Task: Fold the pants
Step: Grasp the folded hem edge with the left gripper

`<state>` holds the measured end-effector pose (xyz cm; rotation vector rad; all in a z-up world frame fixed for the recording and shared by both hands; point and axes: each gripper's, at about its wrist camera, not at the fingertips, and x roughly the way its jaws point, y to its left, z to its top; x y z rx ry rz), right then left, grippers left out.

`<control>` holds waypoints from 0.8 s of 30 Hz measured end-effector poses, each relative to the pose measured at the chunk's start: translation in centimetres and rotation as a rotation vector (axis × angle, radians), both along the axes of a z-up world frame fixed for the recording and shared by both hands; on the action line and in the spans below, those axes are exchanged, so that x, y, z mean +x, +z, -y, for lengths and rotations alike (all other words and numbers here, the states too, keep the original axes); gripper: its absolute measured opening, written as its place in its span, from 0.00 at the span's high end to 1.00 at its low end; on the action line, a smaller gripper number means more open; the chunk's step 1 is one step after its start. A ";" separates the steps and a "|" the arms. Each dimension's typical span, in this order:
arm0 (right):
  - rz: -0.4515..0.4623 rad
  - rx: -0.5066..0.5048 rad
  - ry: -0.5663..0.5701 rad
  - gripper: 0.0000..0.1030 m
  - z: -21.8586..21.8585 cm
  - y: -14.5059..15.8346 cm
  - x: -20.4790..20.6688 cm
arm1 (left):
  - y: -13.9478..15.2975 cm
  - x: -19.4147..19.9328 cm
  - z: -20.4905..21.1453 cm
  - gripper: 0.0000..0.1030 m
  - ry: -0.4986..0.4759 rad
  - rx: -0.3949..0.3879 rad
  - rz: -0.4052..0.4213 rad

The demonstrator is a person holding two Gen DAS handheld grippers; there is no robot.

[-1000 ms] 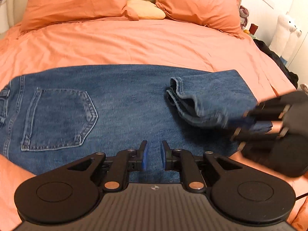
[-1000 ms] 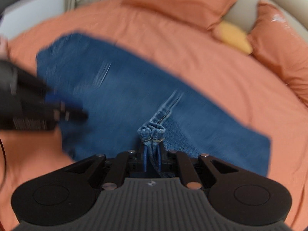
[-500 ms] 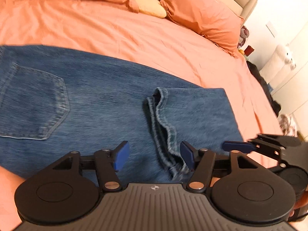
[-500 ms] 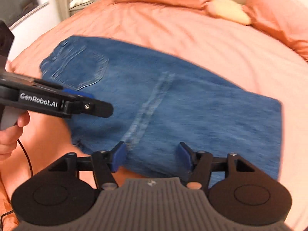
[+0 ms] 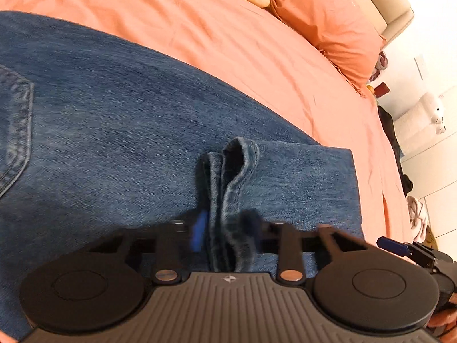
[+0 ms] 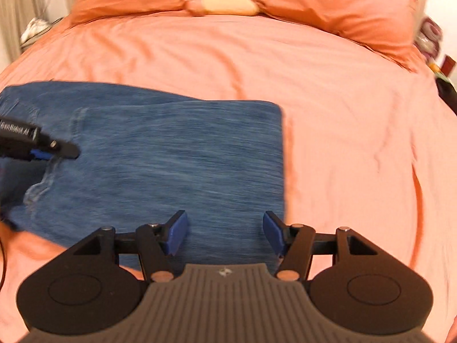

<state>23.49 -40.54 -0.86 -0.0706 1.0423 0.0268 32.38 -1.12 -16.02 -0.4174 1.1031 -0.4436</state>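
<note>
Since the jeans (image 5: 120,131) are denim, expect them to be heavy for cloth, limp yet fairly stiff at seams and hems, not slippery, nothing fragile. They lie flat on the bed (image 5: 257,65), near the front edge, one leg end already folded back over the body so a stack of hems (image 5: 228,188) sits on top. Best hold, I'd judge: the thick hem stack or the folded edge, where several layers bunch and a pinch won't slide off; flat single-layer areas give nothing to bite.

Long axis runs side to side across both views. Pocket (image 5: 17,131) end points to the left of the left view, folded edge (image 6: 281,154) to the right, ending well short of the pillows (image 6: 337,3).

Left tool (image 5: 227,233): jaws have just been closing, hem stack between them; blur hides whether the pads actually press, so grip can't be confirmed. Right tool (image 6: 225,234): jaws apart, empty, hovering over the denim near the folded edge.
</note>
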 end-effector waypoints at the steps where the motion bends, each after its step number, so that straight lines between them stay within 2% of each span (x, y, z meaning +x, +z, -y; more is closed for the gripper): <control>1: 0.001 0.002 -0.013 0.49 0.6 -0.2 0.0 | 0.2 -0.2 0.2 0.78 -0.002 0.019 0.024; 4: 0.004 0.009 -0.044 0.54 1.9 -0.7 0.2 | 2.5 -1.0 1.0 0.91 -0.037 0.066 0.148; 7: 0.023 0.011 -0.050 0.59 2.7 -0.6 -0.1 | 6.1 -1.4 2.2 0.92 -0.102 0.109 0.257; 10: 0.032 0.025 -0.047 0.74 3.2 -0.2 -0.3 | 8.5 -1.0 3.5 0.92 -0.157 0.176 0.335; 12: 0.031 0.039 -0.045 0.81 3.3 -0.2 -0.3 | 8.1 0.2 4.2 0.92 -0.160 0.243 0.304; 16: -0.013 0.067 -0.040 0.83 3.0 -1.3 -0.2 | 4.0 1.6 4.4 0.92 -0.163 0.355 0.208; 21: -0.077 0.079 -0.053 0.90 3.6 -3.7 0.1 | 0.8 1.9 4.9 0.90 -0.182 0.413 0.179; 24: -0.095 0.104 -0.090 0.90 4.2 -4.5 0.5 | 0.5 2.1 5.2 0.87 -0.182 0.433 0.171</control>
